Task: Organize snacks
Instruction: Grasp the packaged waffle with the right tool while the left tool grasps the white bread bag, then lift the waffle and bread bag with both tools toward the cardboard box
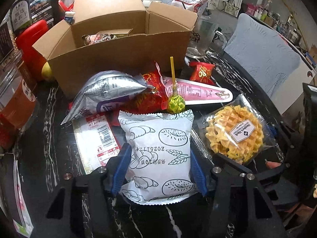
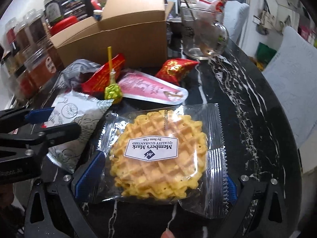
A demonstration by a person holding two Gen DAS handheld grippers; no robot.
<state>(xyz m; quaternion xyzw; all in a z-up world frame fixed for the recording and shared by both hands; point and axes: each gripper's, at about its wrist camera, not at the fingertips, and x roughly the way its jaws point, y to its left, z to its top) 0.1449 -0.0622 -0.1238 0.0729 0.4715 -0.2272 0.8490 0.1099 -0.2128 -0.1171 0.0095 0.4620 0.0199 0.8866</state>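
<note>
Where the black marble tabletop (image 1: pixel 45 103) is strewn with snacks, two packets are engaged at once. The left gripper (image 1: pixel 159 168) is positioned around a white bread packet (image 1: pixel 158 152), and its blue-padded fingers (image 1: pixel 122 166) are seen against the packet's two sides, so the jaws are pinching it. The packet is printed with line drawings of croissants, bagels and wheat ears, and it carries serrated end seals and a date code. Its far edge is overlapped by a green-wrapped lollipop (image 1: pixel 176 104) with a yellow stick.

The right gripper (image 2: pixel 158 178) is set around a waffle packet (image 2: pixel 160 154). The wrapper is clear with crimped, saw-toothed ends, and a round golden grid-patterned waffle is visible beneath a white hexagonal label. The jaws are spread wide to either side of the wrapper; the blue pads (image 2: pixel 91 176) are met by the wrapper's edges, but whether a firm pinch is applied cannot be told.

Both packets lie side by side at the near edge of the pile. Behind them are found a silver pouch (image 1: pixel 107 91), red foil packets (image 1: pixel 150 91) and a pink flat pouch (image 1: pixel 198 93). An open cardboard box (image 1: pixel 118 45) stands just behind the pile, with a glass mug (image 1: pixel 206 37) beside it.
</note>
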